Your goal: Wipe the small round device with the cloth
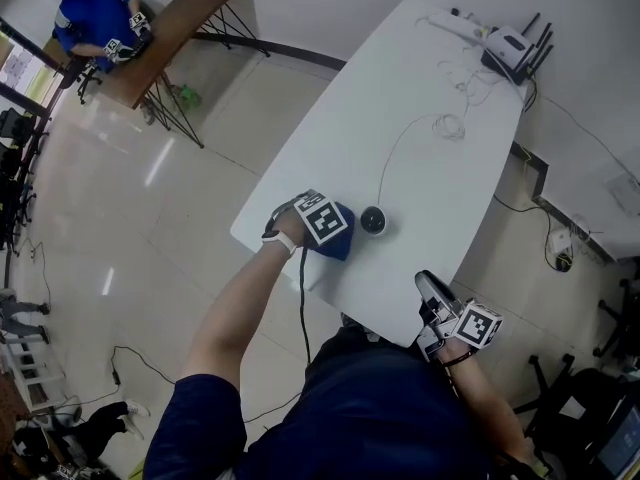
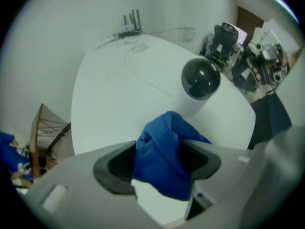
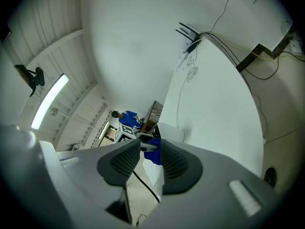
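The small round device [image 1: 373, 221] sits on the near end of the white table [image 1: 420, 88], a short way in from its rounded edge. It has a glossy black dome on a white cylindrical body. Just to its left the left gripper [image 2: 159, 166] points down at the tabletop. Its jaws stand wide and slack, and the bunched blue cloth [image 2: 162, 151], soft and creased, lies loose between the pads. The cube on this gripper carries black-and-white square markers.

The right gripper [image 3: 150, 151] hangs off the table's near right edge, its ribbed dark pads a narrow gap apart with nothing in them.

Beyond the device the smooth tabletop is open, crossed only by a thin cable [image 1: 395, 153] curling toward a router [image 1: 512, 48] with upright antennas at the far end. Glossy floor [image 1: 150, 218] lies to the left. Farther off a person in blue [image 1: 95, 13] stands at a brown wooden table [image 1: 190, 23].
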Demonstrator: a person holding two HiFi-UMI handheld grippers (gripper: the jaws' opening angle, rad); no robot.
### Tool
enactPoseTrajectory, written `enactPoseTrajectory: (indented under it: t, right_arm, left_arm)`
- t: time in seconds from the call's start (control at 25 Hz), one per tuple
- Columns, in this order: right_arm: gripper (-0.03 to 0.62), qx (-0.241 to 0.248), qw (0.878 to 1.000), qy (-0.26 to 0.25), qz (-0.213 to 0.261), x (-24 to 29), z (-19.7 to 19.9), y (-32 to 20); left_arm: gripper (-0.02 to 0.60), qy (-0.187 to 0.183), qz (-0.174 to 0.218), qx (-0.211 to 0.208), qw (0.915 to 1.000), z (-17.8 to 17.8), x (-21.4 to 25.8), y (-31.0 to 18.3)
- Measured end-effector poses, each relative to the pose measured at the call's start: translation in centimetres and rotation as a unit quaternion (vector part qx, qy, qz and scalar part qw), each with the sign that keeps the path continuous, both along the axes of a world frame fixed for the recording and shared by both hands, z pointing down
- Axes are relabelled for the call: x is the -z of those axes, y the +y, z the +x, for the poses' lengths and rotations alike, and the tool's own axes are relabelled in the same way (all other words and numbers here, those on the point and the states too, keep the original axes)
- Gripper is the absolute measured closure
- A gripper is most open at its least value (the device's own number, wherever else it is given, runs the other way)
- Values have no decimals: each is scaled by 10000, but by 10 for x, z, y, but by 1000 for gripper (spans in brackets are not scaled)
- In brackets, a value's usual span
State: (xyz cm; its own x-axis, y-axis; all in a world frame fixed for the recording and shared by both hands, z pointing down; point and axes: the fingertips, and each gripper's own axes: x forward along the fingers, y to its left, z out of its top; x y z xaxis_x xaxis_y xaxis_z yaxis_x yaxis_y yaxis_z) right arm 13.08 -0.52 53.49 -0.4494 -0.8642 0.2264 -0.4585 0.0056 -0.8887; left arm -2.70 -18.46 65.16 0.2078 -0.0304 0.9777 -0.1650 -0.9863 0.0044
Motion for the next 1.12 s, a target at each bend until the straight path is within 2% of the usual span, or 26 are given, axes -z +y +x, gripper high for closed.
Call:
enactPoseTrajectory:
  t: [0.08,0.12,0.16,0.2,0.28,0.32,0.36,0.44,0.6,0.68,0.88,1.0,1.08,1.12]
  right_arm:
    - [459,-5,10000,56,-6,1,2,1]
    - [462,-4,10000,50,3,4,1,0]
    - [483,-1,9999,117,-26,5,3,0]
    - [512,-4,9996,260,-81,6,5,-1]
    - [545,-46,9986,519,-110,11,12,-4]
    - [561,-70,9982,600,-65,16,14,-8]
    - [571,-86,9976,689,2,23,15,-11]
    - [579,-105,9947,1009,165,41,15,-19]
    - [582,-70,9782,1973,649,80,2,-33]
    - [582,-57,9688,2301,916,100,-9,-41]
    - [582,-56,9357,3057,1762,141,-23,-48]
    - [582,-17,9213,3314,2035,151,-22,-36]
    - [582,42,9220,3296,2031,150,-21,-29]
    - [582,61,9229,3279,2019,150,-21,-27]
  left_arm:
    - [295,482,92,666,9966,-10,18,-5]
    - [304,758,164,1096,9909,-19,31,-7]
    - [351,1096,240,1586,9810,-29,47,-8]
    - [423,1515,300,2088,9657,-36,67,-6]
    - [557,2397,412,2874,9264,-45,107,4]
    - [580,2784,451,3075,9088,-46,124,13]
    - [580,3117,472,3145,8954,-44,139,25]
    - [580,3637,498,3015,8800,-33,166,53]
    - [580,4350,398,2254,8708,-2,202,111]
    - [580,4631,306,1981,8634,13,218,129]
    - [580,5235,371,2116,8245,43,242,135]
    - [580,5386,285,2072,8162,63,247,146]
    - [580,5450,98,2036,8133,74,247,154]
    - [580,5430,46,2028,8149,76,246,156]
